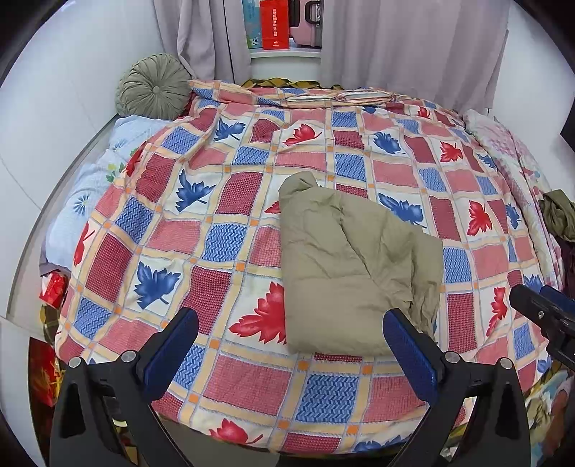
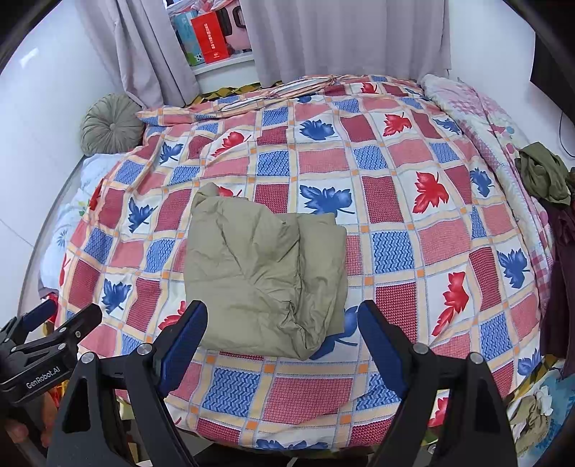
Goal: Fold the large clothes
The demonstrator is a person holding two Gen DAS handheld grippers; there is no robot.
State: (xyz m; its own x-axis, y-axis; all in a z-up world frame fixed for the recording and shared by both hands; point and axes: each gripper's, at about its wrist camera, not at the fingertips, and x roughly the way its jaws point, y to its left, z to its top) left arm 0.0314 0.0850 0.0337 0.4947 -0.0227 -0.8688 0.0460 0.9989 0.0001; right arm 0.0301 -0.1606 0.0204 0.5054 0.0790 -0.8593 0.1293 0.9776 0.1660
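A khaki-green padded garment (image 1: 352, 266) lies folded into a compact bundle on the patchwork quilt; it also shows in the right wrist view (image 2: 262, 269). My left gripper (image 1: 291, 341) is open and empty, hovering just short of the bundle's near edge. My right gripper (image 2: 284, 330) is open and empty, its fingers either side of the bundle's near corner, not touching it. The right gripper shows at the right edge of the left wrist view (image 1: 539, 312); the left gripper shows at the left edge of the right wrist view (image 2: 46, 330).
The quilt (image 1: 222, 201) with red and blue leaves covers the bed. A round green cushion (image 1: 152, 86) sits at the far left by the wall. Crumpled olive and dark clothes (image 2: 542, 172) lie at the right edge. Grey curtains (image 1: 413, 43) and a shelf with a red bag (image 1: 275, 23) stand behind.
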